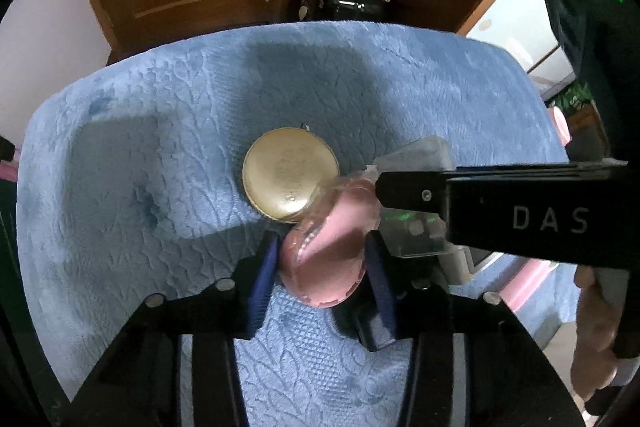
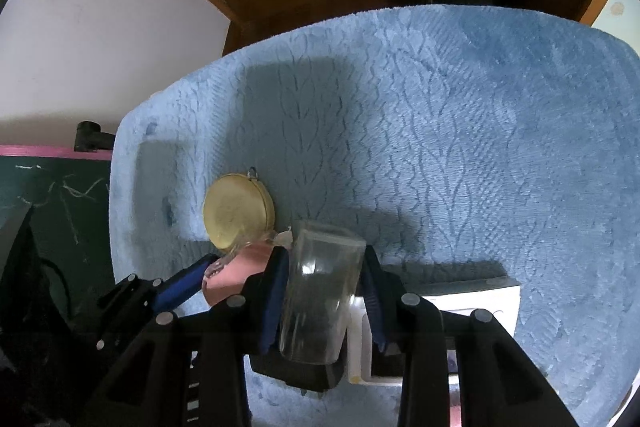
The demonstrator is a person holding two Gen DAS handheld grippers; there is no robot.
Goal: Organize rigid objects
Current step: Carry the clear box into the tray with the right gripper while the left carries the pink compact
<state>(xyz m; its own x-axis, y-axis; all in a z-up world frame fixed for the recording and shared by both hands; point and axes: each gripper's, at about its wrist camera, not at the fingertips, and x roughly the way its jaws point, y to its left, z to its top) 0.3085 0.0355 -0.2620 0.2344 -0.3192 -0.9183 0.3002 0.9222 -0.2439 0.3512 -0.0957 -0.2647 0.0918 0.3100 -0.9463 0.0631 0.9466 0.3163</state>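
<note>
pink rounded object in clear plastic casing (image 1: pixel 326 259): clamped between closed-in jaws of left gripper (image 1: pixel 322 267), above blue textured cloth (image 1: pixel 160 147) | clear rectangular plastic box (image 2: pixel 320 291): gripped by narrowed right gripper (image 2: pixel 324 291), tilted, just beside pink object | round gold metal tin (image 1: pixel 290 175): flat on cloth, touching pink object | white box (image 2: pixel 472 299): under right gripper

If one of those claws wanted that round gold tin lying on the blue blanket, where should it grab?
Probably across its rim, coming from above. The round gold tin lies flat on the blue blanket, so only its thin side wall gives the fingers opposite faces. Its right edge is crowded by the pink object in the left gripper.
</note>
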